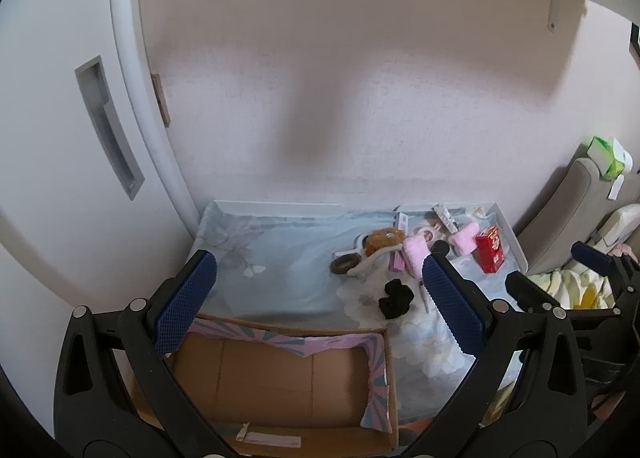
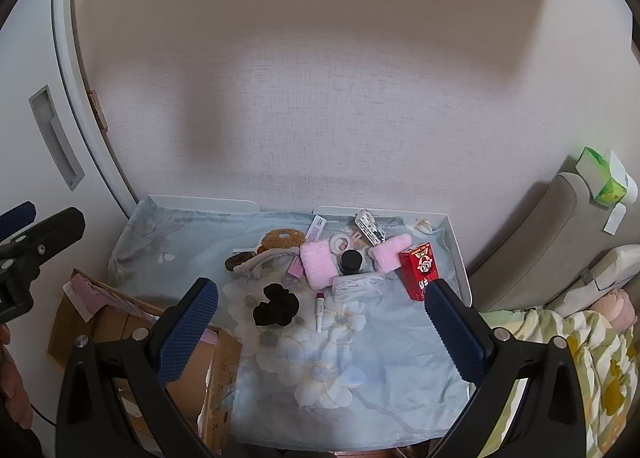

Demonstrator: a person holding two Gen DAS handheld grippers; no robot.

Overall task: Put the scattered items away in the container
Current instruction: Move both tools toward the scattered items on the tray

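An open cardboard box sits empty at the near left of the floral cloth; my left gripper hovers open above it, holding nothing. Scattered items lie to the right: a black scrunchie, a lipstick, a clear case, a black-capped bottle, pink fluffy pieces, a brown plush headband and an upright red carton. My right gripper hangs open above and short of this pile, touching nothing.
A white tray rim borders the cloth at the back and right. A white door with a recessed handle stands left, a wall behind. At right are a beige cushion, a green tissue pack and a yellow-green blanket.
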